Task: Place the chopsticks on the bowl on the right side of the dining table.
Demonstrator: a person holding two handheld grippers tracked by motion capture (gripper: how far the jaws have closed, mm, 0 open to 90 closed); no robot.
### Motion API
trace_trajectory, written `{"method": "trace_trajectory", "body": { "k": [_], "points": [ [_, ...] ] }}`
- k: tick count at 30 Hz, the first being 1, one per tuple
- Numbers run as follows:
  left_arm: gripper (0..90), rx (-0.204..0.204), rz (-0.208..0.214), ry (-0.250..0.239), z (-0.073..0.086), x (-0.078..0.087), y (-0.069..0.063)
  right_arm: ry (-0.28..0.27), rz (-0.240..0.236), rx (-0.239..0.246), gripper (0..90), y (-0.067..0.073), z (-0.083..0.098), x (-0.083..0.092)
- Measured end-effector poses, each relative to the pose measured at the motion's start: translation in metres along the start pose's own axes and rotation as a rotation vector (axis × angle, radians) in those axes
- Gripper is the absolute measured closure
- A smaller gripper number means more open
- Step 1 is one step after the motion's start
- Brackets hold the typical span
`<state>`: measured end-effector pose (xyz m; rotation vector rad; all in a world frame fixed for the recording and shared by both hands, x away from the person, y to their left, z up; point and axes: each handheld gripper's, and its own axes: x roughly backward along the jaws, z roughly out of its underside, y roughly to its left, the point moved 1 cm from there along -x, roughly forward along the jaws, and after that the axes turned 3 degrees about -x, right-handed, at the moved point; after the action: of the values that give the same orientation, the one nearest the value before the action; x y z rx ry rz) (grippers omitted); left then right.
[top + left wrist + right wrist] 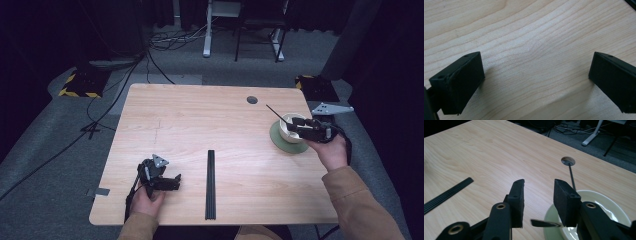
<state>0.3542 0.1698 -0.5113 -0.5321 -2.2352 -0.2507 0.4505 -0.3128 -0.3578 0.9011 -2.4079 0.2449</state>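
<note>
At table's right edge: right gripper (296, 127) hovers over the bowl (290, 126), jaws part-spread w/ nothing pinched btwn them. Bowl sits on a green saucer (287, 145), and a thin black stick (275, 113) leans out of it toward the far-left, tip pointing at the cable hole (252, 100).

Left gripper (170, 182) lies low at the near-left, jaws spread wide over bare wood (529, 50), holding nothing.

Risks (judged):
- Right jaws are close above the rim; a sideways drift could clip the stick and flip it out, or nudge the bowl off the saucer.
- Saucer is near the table edge, so a shove rightward may send both off.
- Stick only leans, so it prob. slides if the bowl is bumped.

Look of the thing: bowl (599, 202) is pale cream-green, glossy, round, shallow. Stick (571, 176) is slim, straight, dark. Black chopsticks (210, 185) lie bunched at centre-near, well apart from both grippers.
</note>
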Motion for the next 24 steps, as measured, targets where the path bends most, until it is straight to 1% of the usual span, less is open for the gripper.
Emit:
{"method": "trace_trajectory", "body": {
  "k": [2, 4, 5, 6, 7, 8, 9, 11, 13, 16, 19, 21, 22, 23, 24],
  "points": [
    [0.3, 0.000, 0.001, 0.000, 0.000, 0.000, 0.000, -0.006, -0.011, -0.016, 59.6, 0.010, -0.004, 0.000],
    [0.3, 0.000, 0.000, 0.000, 0.000, 0.000, 0.000, -0.007, -0.025, 0.002, 59.4, 0.018, -0.006, 0.001],
    [0.3, 0.000, 0.000, 0.000, 0.000, 0.000, 0.000, -0.006, -0.030, 0.002, 59.0, 0.022, -0.007, 0.001],
    [0.3, 0.000, 0.000, 0.000, 0.000, 0.000, 0.000, -0.006, -0.030, 0.002, 59.0, 0.022, -0.007, 0.001],
    [0.3, -0.001, -0.002, -0.001, 0.000, 0.000, 0.000, -0.002, -0.043, 0.005, 58.6, 0.030, -0.010, 0.001],
    [0.3, -0.001, -0.002, -0.001, 0.000, 0.000, 0.000, -0.002, -0.043, 0.005, 58.6, 0.030, -0.010, 0.001],
    [0.3, -0.001, -0.001, 0.000, 0.000, 0.000, 0.000, -0.002, -0.052, 0.009, 58.6, 0.038, -0.011, 0.001],
    [0.3, -0.001, -0.001, 0.000, 0.000, 0.000, 0.000, -0.005, -0.062, 0.024, 58.6, 0.046, -0.012, 0.002],
    [0.3, -0.001, -0.001, 0.000, 0.000, 0.000, 0.000, 0.003, -0.072, 0.025, 58.6, 0.054, -0.013, 0.002],
    [0.3, -0.002, -0.003, -0.001, 0.000, 0.000, 0.000, 0.022, -0.079, 0.048, 58.0, 0.066, -0.013, 0.002],
    [0.3, -0.002, -0.003, -0.001, 0.000, 0.000, 0.000, 0.009, -0.112, 0.048, 57.5, 0.078, -0.013, 0.001],
    [0.3, -0.002, -0.003, -0.001, 0.000, 0.000, 0.000, 0.012, -0.131, 0.055, 57.4, 0.087, -0.013, -0.001],
    [0.3, -0.002, -0.003, -0.001, 0.000, 0.000, 0.000, 0.012, -0.131, 0.055, 57.4, 0.087, -0.013, -0.001],
    [0.3, -0.001, -0.002, -0.001, 0.000, 0.000, 0.000, 0.012, -0.148, 0.061, 57.3, 0.095, -0.013, -0.004],
    [0.3, -0.002, -0.004, -0.002, 0.000, 0.000, 0.000, 0.014, -0.156, 0.064, 57.2, 0.098, -0.013, -0.005]
  ]
}}
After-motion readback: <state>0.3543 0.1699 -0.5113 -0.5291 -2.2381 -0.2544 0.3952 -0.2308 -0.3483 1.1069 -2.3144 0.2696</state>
